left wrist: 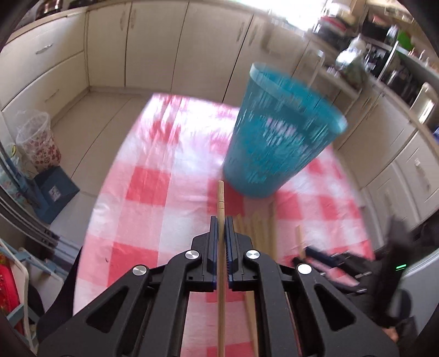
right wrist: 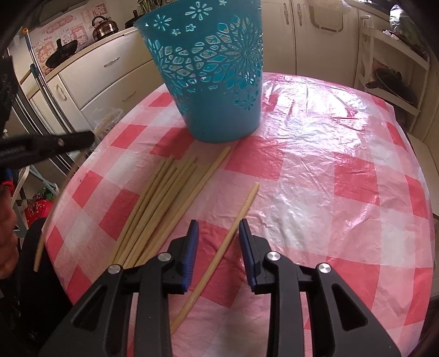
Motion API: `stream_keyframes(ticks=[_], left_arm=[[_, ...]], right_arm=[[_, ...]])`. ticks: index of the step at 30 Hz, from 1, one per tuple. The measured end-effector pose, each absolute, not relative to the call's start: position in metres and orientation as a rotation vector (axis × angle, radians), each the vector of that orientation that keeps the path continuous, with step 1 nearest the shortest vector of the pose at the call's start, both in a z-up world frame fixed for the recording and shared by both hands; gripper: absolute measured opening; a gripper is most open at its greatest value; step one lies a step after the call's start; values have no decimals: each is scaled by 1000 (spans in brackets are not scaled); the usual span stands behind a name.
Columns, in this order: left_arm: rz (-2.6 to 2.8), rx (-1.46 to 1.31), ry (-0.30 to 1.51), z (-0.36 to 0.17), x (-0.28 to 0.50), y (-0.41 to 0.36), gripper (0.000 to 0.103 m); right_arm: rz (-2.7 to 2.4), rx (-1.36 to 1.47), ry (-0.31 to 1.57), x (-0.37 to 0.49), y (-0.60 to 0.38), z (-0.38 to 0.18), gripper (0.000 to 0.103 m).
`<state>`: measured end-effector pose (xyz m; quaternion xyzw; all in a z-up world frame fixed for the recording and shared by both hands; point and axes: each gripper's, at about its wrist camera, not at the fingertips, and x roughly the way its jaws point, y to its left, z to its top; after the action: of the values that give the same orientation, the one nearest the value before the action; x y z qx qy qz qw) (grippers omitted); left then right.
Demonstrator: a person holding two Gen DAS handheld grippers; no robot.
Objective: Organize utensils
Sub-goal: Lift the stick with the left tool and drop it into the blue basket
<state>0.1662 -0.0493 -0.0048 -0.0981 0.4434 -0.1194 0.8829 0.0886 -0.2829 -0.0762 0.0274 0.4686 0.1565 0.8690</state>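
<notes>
My left gripper (left wrist: 221, 219) is shut on a single wooden chopstick (left wrist: 221, 195), held above the table and pointing toward the blue cut-out basket (left wrist: 279, 137). In the right wrist view that gripper (right wrist: 82, 137) enters from the left with its chopstick (right wrist: 55, 208) hanging past the table edge. My right gripper (right wrist: 218, 223) is open just above the red-and-white checked tablecloth (right wrist: 329, 164). One loose chopstick (right wrist: 241, 211) lies between its fingers, not pressed. A pile of several chopsticks (right wrist: 162, 197) lies to its left, in front of the upright basket (right wrist: 214, 82).
Cream kitchen cabinets (left wrist: 153, 44) run behind the table, and a kettle (right wrist: 105, 26) stands on the counter. A floral bin (left wrist: 38, 140) sits on the floor to the left. A white shelf rack (right wrist: 392, 68) stands at the far right.
</notes>
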Motion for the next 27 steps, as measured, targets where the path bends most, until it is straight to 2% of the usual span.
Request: stream_keyframes(ticks=[7,13,20,27], left_arm=[[-308,-258,650,101,170,-52,5],[-301,-310,466,144,213,-71,5],[-230,-314,343,147,265,-102,5],[-160,-311,348,105,302,-113,5]], right_arm=[[333,85,981,88,-292,-75,31],[337,69,977,86,-289,-75,34],[345,52,976,86,-282,-76,38],[348,61,976,87,-282,-76,39]])
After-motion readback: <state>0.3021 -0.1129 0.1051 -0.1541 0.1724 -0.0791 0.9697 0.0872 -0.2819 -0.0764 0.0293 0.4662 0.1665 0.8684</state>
